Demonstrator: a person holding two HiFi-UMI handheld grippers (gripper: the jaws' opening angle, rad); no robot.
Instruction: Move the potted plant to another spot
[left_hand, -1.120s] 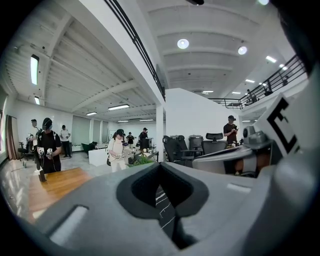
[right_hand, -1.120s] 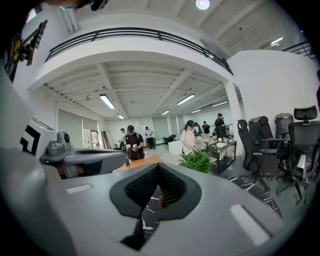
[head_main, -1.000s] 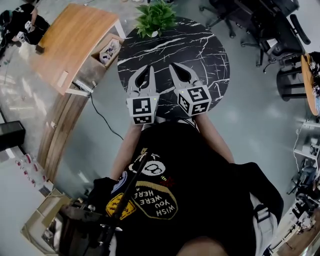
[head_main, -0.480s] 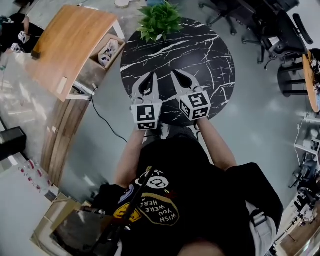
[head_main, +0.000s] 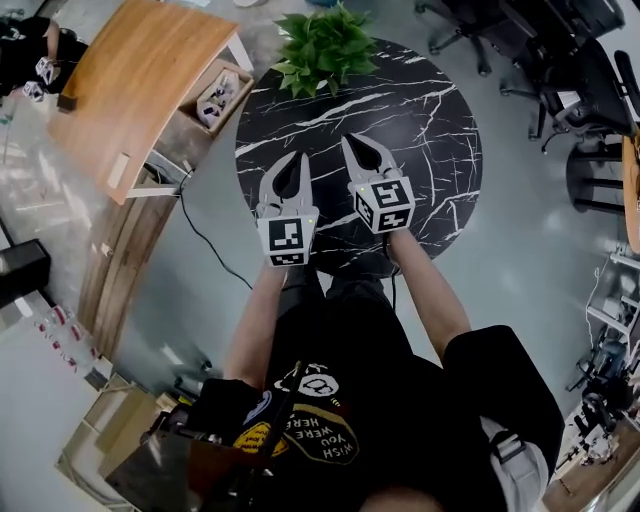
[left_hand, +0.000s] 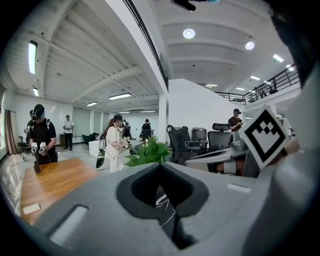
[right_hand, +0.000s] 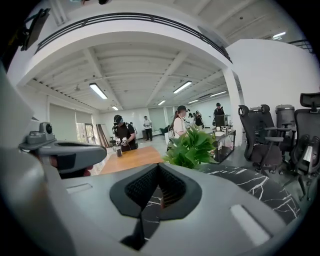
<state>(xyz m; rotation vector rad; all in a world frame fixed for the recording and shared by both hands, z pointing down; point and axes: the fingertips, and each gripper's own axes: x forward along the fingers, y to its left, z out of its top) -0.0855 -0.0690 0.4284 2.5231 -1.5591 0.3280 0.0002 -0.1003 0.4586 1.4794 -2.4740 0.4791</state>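
The potted plant (head_main: 325, 45), leafy and green, stands at the far edge of the round black marble table (head_main: 430, 120). Both grippers hang side by side over the table's near half, pointing at the plant and well short of it. My left gripper (head_main: 297, 158) is shut with nothing in it. My right gripper (head_main: 351, 141) is shut and empty too. In the left gripper view the plant (left_hand: 150, 152) shows beyond the closed left gripper (left_hand: 160, 167). In the right gripper view the plant (right_hand: 192, 147) rises behind the closed right gripper (right_hand: 159, 167), with the marble top (right_hand: 255, 185) at the right.
A wooden desk (head_main: 140, 80) stands to the table's left, with an open box of small items (head_main: 215, 95) beside it. Office chairs (head_main: 570, 60) crowd the far right. A cable (head_main: 200, 230) runs along the floor. Several people (left_hand: 114, 142) stand in the background.
Both grippers have sunk lower towards the tabletop and moved a little forward, still side by side and shut. The plant has not moved.
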